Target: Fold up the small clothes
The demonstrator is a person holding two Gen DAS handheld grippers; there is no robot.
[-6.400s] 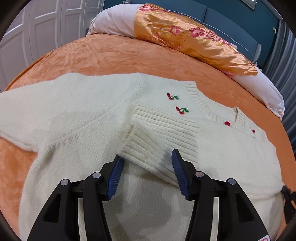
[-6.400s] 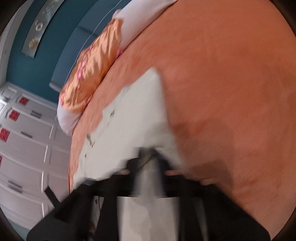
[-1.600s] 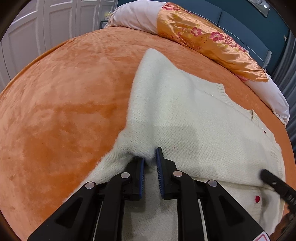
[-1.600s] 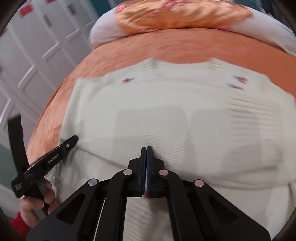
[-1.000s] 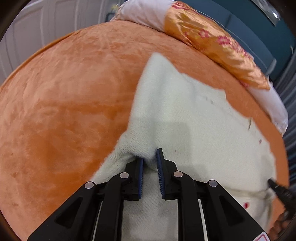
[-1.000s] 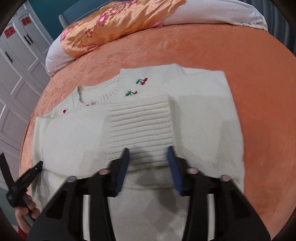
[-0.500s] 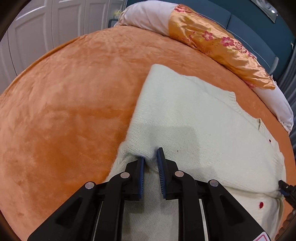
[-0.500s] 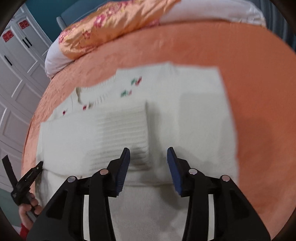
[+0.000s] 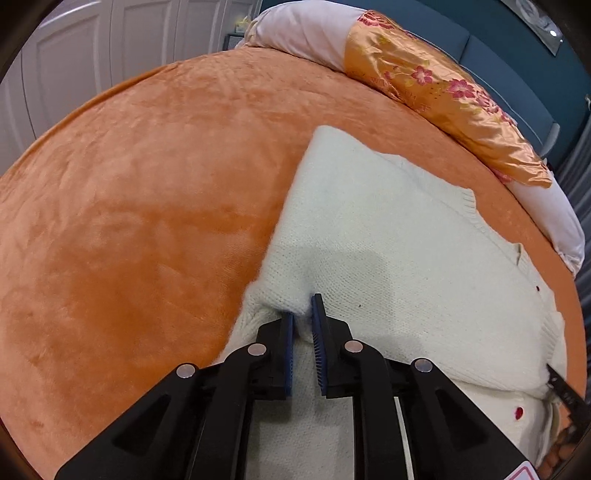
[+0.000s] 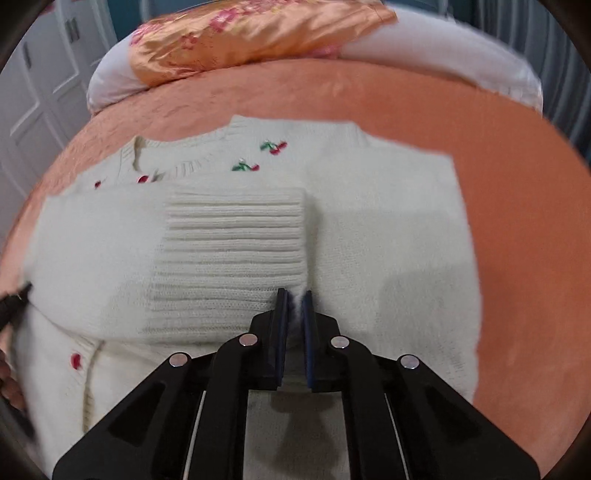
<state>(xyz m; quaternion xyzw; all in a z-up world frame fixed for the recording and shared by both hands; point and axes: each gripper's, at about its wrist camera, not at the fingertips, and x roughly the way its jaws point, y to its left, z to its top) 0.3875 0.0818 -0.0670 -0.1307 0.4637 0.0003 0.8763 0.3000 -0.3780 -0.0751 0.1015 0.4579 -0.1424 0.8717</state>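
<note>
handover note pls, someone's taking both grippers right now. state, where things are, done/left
Left gripper: shut on a pinch of the cream sweater at its folded left edge.
Right gripper: shut on knit at the corner of the ribbed cuff, near the right side.
Sweater lies front-up on the orange bedspread, neckline toward the pillows.
Done: both sleeves folded in across the chest.
Left: probably fold the held part up toward the collar, then release and flatten.
</note>
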